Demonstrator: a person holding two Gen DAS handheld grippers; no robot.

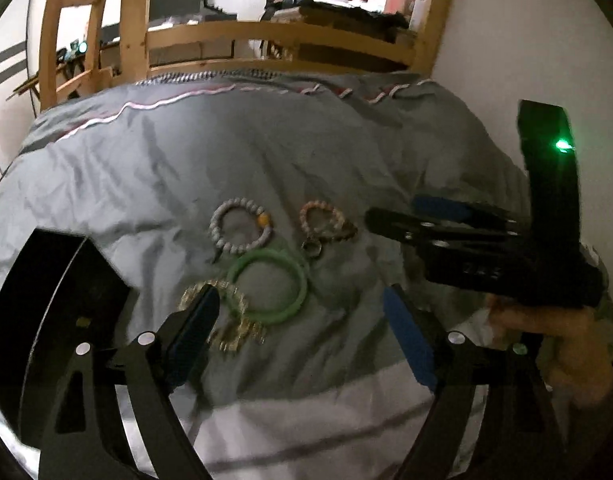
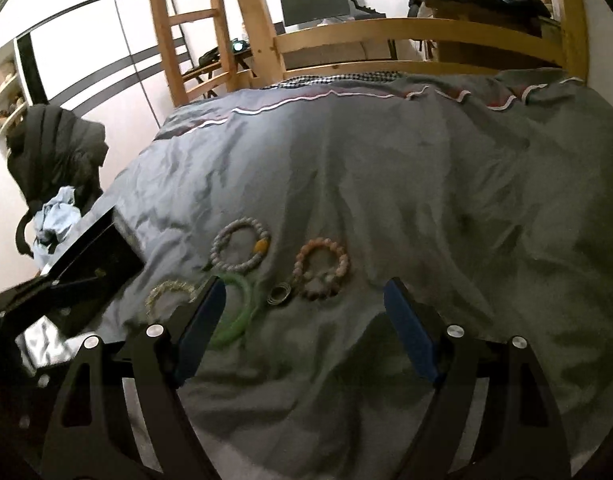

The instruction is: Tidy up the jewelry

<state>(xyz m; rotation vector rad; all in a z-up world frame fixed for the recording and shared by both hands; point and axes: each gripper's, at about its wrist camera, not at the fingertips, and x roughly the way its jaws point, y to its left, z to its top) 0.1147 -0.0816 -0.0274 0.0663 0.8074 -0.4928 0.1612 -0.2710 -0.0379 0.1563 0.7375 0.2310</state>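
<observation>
left gripper point(image 1: 302, 320) and right gripper point(image 2: 306, 308) fingers spread, empty; only left view shows a hand point(image 1: 562, 340).

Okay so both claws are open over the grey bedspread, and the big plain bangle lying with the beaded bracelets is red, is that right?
Not quite: the plain bangle is green, not red, as the left wrist view shows. The rest holds: the left claw and right claw are open over the grey bedspread, beside the beaded bracelets.

Both the left gripper point(image 1: 302, 320) and the right gripper point(image 2: 304, 312) have black frames, blue finger pads and silver screws; a green light glows on the right gripper's body, right of frame.
</observation>
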